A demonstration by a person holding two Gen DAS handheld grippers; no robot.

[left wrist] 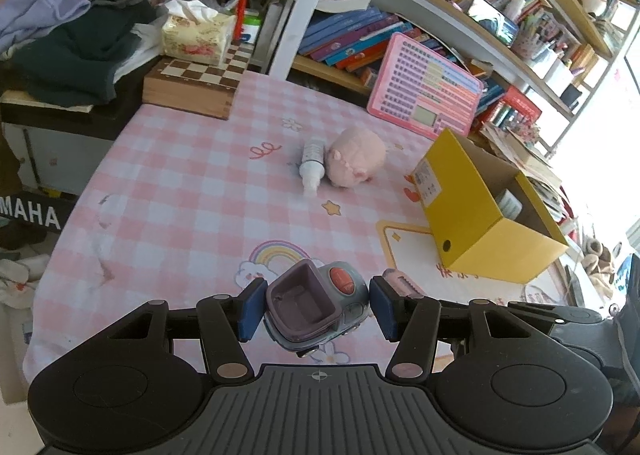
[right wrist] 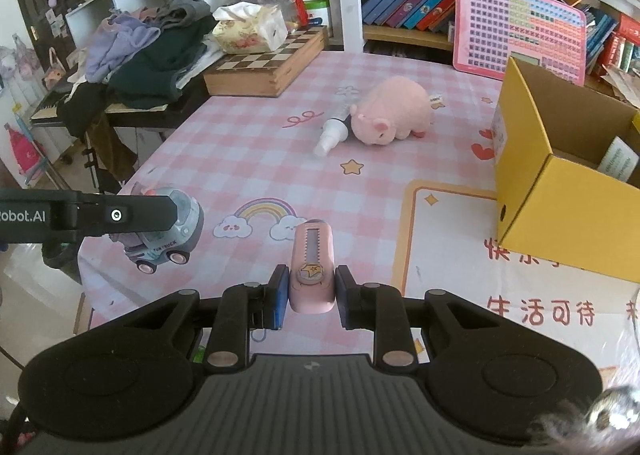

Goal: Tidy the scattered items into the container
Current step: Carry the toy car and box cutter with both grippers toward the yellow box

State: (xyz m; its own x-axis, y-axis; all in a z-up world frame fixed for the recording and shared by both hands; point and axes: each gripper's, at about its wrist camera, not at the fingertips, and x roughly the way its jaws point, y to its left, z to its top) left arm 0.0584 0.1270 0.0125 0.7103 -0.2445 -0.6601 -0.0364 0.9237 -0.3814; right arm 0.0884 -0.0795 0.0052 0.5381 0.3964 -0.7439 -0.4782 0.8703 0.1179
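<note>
My left gripper (left wrist: 316, 307) is around a grey-blue toy truck (left wrist: 316, 307) with a purple bed and orange button; the left pad touches it, the right pad stands a little off. The truck hangs above the table in the right wrist view (right wrist: 164, 239), so the grip holds it. My right gripper (right wrist: 311, 297) is shut on a pink utility knife (right wrist: 313, 267) lying on the pink checked tablecloth (right wrist: 240, 159). The yellow cardboard box (left wrist: 480, 211) stands open at the right, also in the right wrist view (right wrist: 560, 191). A pink plush pig (right wrist: 394, 111) and a white spray bottle (right wrist: 332, 133) lie mid-table.
A wooden chessboard box (right wrist: 268, 63) with a tissue box (right wrist: 252, 29) on it sits at the back left beside piled clothes (right wrist: 148, 51). A pink learning tablet (right wrist: 520, 31) leans against the bookshelf (right wrist: 408, 7). The table's left edge drops to the floor.
</note>
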